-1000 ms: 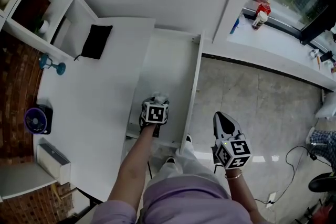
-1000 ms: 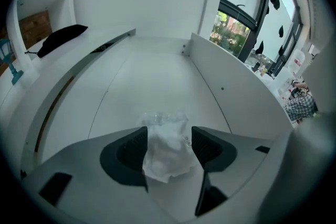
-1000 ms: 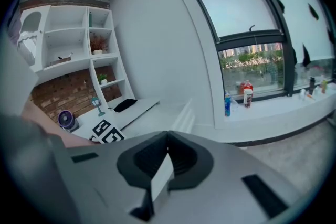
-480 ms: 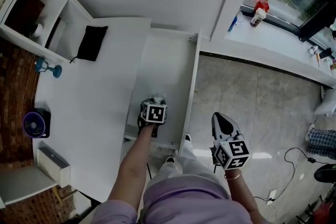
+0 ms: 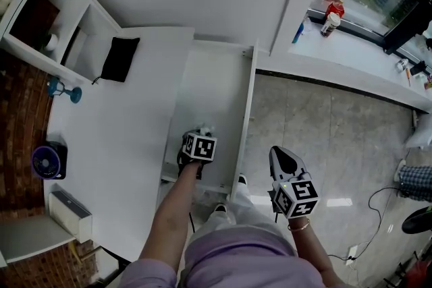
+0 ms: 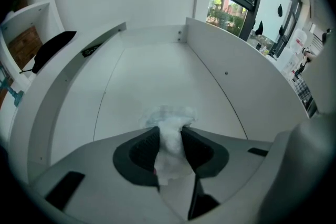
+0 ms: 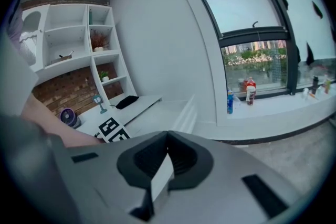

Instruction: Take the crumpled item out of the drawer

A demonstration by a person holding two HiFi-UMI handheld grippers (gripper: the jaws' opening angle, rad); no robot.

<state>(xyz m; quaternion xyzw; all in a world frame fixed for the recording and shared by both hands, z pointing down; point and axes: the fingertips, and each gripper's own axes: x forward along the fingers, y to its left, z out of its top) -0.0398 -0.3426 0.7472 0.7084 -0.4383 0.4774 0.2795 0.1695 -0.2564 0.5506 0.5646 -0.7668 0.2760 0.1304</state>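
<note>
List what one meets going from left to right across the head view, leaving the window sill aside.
Round purple fan → black pouch → left gripper, its jaws just closing on the crumpled item → drawer's right wall → right gripper.

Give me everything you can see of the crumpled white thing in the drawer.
The crumpled item is a small white wad, soft and wrinkled like tissue. It lies on the floor of the open drawer, near its front end, clear of the side walls. The jaws of the left gripper have just been closing and now pinch its middle, a puff showing beyond the tips. Nothing else touches it.
</note>
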